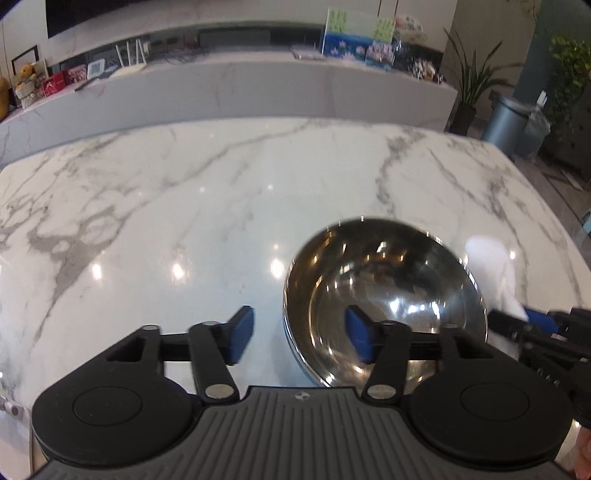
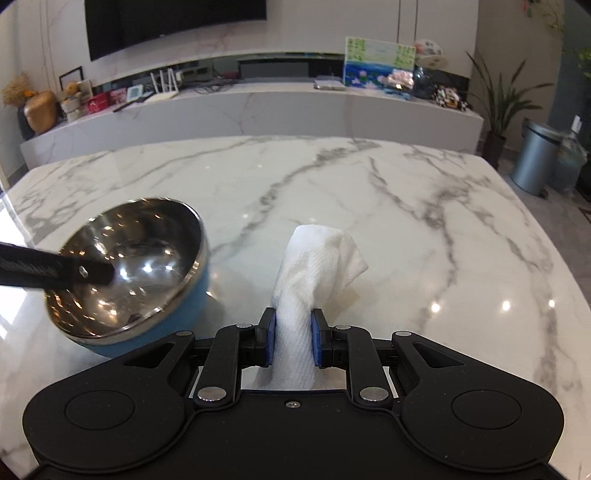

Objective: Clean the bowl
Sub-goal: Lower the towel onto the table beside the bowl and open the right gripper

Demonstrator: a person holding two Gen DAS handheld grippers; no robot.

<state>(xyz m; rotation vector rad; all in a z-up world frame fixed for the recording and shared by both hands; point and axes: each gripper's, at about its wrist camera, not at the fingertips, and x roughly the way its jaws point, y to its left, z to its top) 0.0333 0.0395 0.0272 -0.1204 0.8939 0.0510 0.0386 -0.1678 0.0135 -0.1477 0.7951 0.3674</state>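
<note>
The bowl [image 2: 125, 269], steel inside and blue outside, sits tilted on the marble table [image 2: 369, 192] at the left of your right wrist view, its mouth leaning toward the camera. In your left wrist view the same bowl [image 1: 384, 295] fills the lower right, its polished inside mirroring ceiling lights.

Your left gripper [image 1: 299, 338] stands apart at the jaws, straddling the bowl's near left rim: one blue pad hangs inside the bowl, the other outside over the table, neither pressing on the rim. From the right wrist view a black finger of it reaches in from the left edge over the bowl's inside.

Your right gripper [image 2: 293, 341] is clamped on a white paper towel [image 2: 314, 266], which stands up between the pads and flops forward over the table, just right of the bowl and apart from it.

Beyond the table's far edge runs a long marble ledge [image 2: 295, 107] carrying boxes, a painted picture and small ornaments, with a dark screen [image 2: 173, 22] on the wall at upper left. A potted plant [image 2: 498, 99] and a grey bin [image 2: 535, 158] stand at the right edge.
</note>
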